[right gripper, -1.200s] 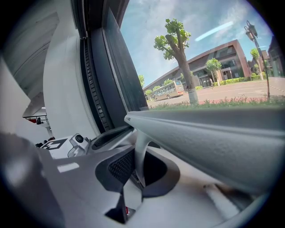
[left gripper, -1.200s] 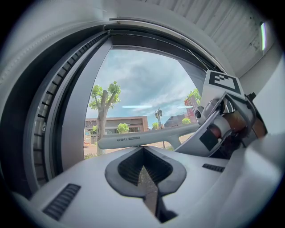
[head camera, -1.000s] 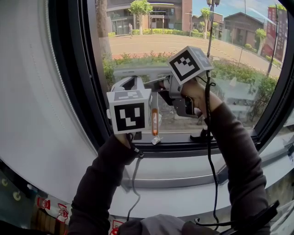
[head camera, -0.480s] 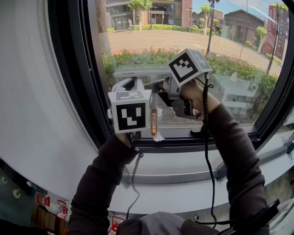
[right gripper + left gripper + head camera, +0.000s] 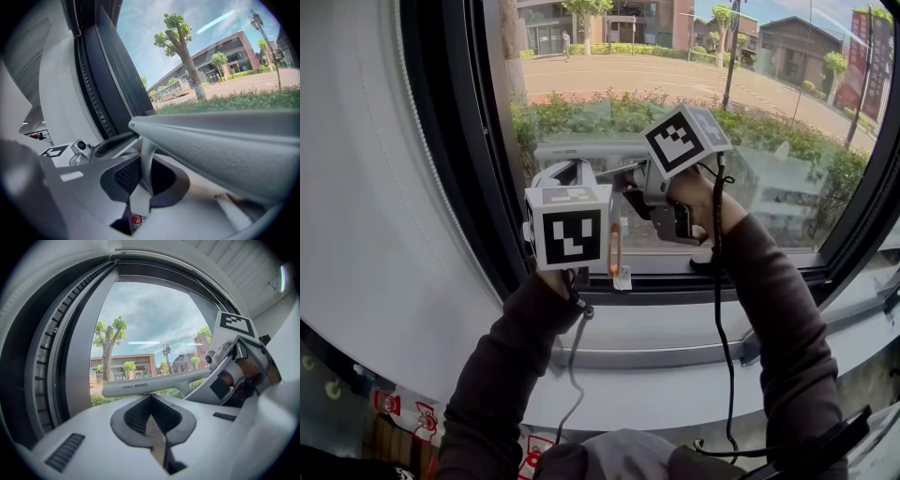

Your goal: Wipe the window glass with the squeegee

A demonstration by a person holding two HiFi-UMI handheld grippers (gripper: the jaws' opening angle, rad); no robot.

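Note:
A grey squeegee (image 5: pixel 581 151) lies with its blade level across the lower window glass (image 5: pixel 769 112). Its handle, with an orange strip (image 5: pixel 615 246) and a paper tag, hangs down to the sill. My right gripper (image 5: pixel 623 178) comes in from the right and is shut on the squeegee's thin neck (image 5: pixel 142 159), below the long blade (image 5: pixel 225 136). My left gripper (image 5: pixel 567 169) sits just left of it, level, pointing at the glass under the blade (image 5: pixel 154 383). The left gripper (image 5: pixel 151 420) has its jaws together, and I see nothing held in them.
The black window frame (image 5: pixel 450 141) runs up the left side, with a white curved wall (image 5: pixel 356 187) beyond it. The grey sill (image 5: pixel 675 291) lies just below the handle tip. A small black fitting (image 5: pixel 705 261) stands on the sill at right. Cables (image 5: pixel 720 328) hang from both grippers.
Both grippers and the squeegee have slid a little way down the glass. The handle's tag, earlier just above the sill, now reaches it.

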